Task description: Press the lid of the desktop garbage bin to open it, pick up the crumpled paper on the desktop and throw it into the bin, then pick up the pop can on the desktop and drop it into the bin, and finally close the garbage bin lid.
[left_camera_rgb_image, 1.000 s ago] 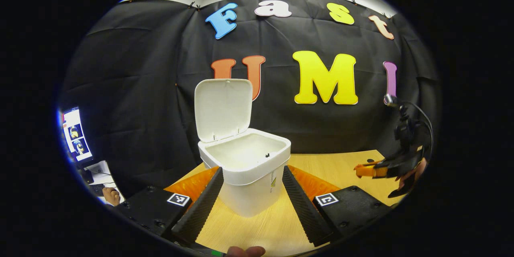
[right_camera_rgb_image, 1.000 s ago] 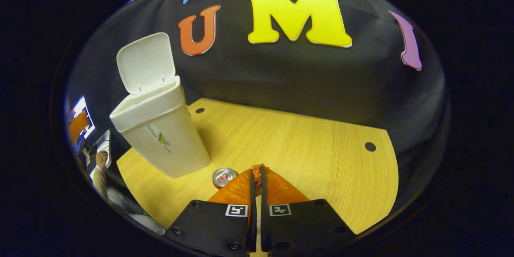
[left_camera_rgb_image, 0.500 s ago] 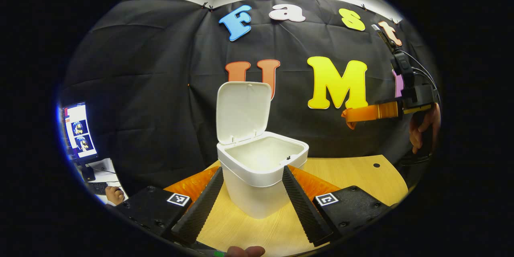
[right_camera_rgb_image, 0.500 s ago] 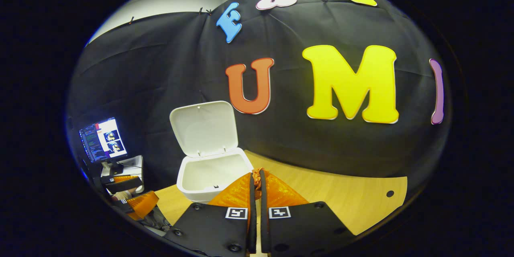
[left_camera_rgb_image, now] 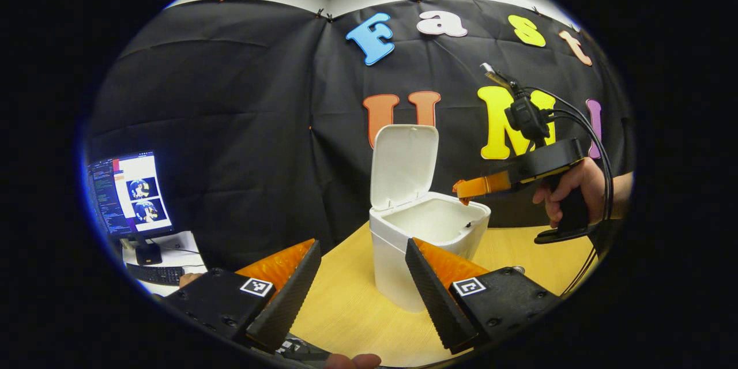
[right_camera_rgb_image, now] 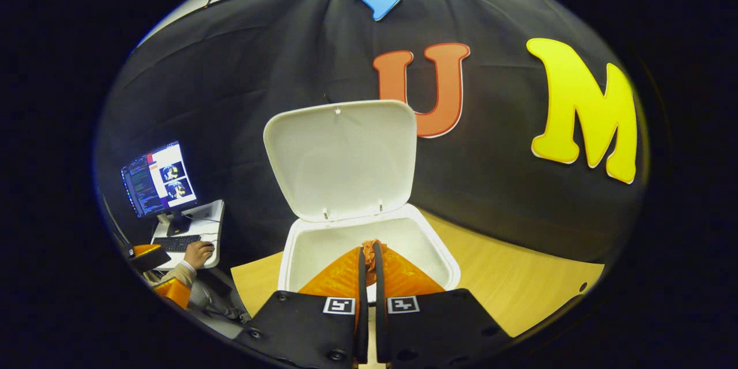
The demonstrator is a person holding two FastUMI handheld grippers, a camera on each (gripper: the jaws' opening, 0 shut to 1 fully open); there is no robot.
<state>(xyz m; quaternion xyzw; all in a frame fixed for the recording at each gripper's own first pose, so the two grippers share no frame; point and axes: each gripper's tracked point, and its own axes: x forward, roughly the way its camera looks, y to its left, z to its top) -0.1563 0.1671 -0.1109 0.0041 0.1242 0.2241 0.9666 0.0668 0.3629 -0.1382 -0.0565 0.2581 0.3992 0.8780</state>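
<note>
Bin [right_camera_rgb_image: 444,259] interior partly hidden by right gripper [right_camera_rgb_image: 369,251] (fingertips overlap).

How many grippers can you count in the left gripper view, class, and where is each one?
2. The left gripper spreads open at the bottom, near the bin; the right gripper, held by a hand, hangs shut above the bin's open top.

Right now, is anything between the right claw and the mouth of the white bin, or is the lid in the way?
Nothing visible blocks it. The right claw hangs closed over the open mouth of the white plastic bin. The white hinged lid stands upright at the back edge, clear of the opening.
</note>
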